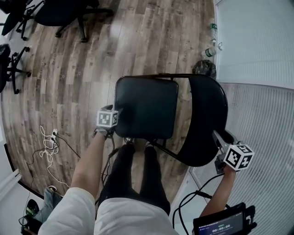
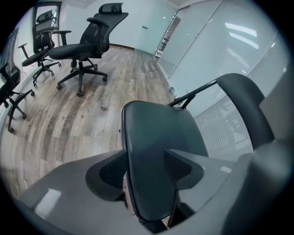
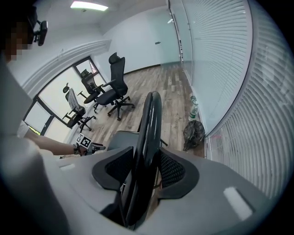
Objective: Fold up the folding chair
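Observation:
A black folding chair stands open on the wood floor, with its seat [image 1: 147, 108] in the middle of the head view and its backrest [image 1: 206, 119] to the right. My left gripper [image 1: 114, 119] is at the seat's near left corner. In the left gripper view its jaws [image 2: 144, 167] straddle the seat's rim [image 2: 156, 151]: one pad is off the edge and the other over the surface, and neither clamps it. My right gripper [image 1: 220, 139] sits on the backrest's top edge. The backrest [image 3: 149, 133] shows edge-on in the right gripper view, and both pads [image 3: 172, 170] press on it.
Black office chairs [image 1: 69, 13] stand at the far left. Bottles [image 1: 210, 50] and a dark bag [image 1: 204, 69] lie by the blind-covered glass wall [image 1: 262, 114] on the right. Cables [image 1: 48, 144] trail on the floor to the left. The person's legs [image 1: 138, 174] stand just behind the seat.

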`<action>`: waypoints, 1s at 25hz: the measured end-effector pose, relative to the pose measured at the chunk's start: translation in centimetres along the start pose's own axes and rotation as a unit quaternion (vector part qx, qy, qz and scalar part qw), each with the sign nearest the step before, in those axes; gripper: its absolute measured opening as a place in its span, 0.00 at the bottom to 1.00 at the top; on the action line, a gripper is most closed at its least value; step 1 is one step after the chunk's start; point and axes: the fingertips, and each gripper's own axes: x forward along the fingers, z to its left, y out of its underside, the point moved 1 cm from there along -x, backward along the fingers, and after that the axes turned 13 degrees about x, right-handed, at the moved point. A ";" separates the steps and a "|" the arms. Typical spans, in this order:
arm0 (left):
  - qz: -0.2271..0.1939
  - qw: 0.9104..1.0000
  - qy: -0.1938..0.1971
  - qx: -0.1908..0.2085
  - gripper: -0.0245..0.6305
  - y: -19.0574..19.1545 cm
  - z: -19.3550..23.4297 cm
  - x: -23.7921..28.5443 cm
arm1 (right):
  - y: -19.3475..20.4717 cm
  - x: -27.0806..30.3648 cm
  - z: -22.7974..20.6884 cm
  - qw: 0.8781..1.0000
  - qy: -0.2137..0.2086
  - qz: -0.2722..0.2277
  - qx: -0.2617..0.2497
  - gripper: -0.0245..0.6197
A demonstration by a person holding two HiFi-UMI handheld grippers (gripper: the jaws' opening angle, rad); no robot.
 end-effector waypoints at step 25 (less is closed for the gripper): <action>0.048 0.994 0.094 0.026 0.63 2.8 1.0 6.2 | -0.6 -1.1 0.1 0.997 0.062 -0.030 0.020 0.30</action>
